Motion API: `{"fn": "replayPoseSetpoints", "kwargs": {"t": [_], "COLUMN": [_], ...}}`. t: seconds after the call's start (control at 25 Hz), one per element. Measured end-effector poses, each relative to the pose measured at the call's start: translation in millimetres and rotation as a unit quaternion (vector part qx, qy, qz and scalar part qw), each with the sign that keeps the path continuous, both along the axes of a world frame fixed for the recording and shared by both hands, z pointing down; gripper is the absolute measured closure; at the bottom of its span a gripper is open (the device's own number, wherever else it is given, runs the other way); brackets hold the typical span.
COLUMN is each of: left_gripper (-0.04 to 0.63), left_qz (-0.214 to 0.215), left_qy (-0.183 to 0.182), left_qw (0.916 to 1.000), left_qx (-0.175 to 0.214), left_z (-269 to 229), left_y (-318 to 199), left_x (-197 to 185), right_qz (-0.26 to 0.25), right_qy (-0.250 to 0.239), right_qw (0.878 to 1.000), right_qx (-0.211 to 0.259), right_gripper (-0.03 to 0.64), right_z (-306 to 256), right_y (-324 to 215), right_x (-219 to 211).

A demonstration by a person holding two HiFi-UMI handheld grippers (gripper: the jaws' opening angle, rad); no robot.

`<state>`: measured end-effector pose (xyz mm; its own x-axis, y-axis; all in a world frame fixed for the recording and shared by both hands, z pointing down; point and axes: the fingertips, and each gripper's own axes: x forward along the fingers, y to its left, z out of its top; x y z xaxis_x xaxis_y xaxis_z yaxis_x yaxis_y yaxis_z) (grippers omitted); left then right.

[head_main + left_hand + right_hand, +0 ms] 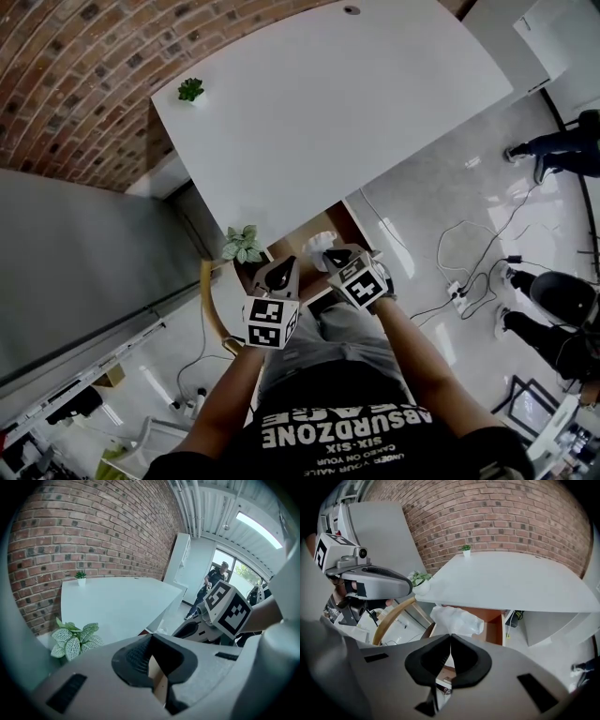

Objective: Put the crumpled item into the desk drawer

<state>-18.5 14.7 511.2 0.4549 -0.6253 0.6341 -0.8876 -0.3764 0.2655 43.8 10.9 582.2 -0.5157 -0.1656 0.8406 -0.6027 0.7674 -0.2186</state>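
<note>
The crumpled white item (pixel 455 619) hangs just beyond my right gripper (pixel 450 636), whose jaws are shut with their tips pinching it. It sits over the open wooden desk drawer (pixel 493 626) under the white desk (pixel 511 581). In the head view the item (pixel 320 260) shows at the desk's front edge beside the right gripper (pixel 332 256), with the drawer (pixel 317 231) behind it. My left gripper (pixel 281 275) is close by on the left, shut with nothing in it. In its own view its jaws (pixel 151 638) meet over tan wood.
A leafy potted plant (pixel 243 244) stands at the desk's near left corner and a small one (pixel 191 90) at the far corner. A curved wooden chair back (pixel 210 309) is at the left. Cables (pixel 459 281) and people's legs (pixel 561 142) are on the floor to the right.
</note>
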Motion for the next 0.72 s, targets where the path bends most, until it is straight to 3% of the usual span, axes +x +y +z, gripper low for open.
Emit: {"fn": "replayPoseSetpoints", "kwargs": {"t": [0.72], "left_gripper": [0.591], "left_qz": [0.015], "left_qy": [0.011], "left_qw": [0.9994], "left_qx": [-0.030], "left_z": [27], "left_y": [9], "left_x": [-4], "right_qz": [-0.053], "right_qy": [0.017], "right_qw": [0.998], "right_qx": [-0.014], "right_gripper": [0.615], "right_z": [32], "right_y": [0], "right_x": [-10]}}
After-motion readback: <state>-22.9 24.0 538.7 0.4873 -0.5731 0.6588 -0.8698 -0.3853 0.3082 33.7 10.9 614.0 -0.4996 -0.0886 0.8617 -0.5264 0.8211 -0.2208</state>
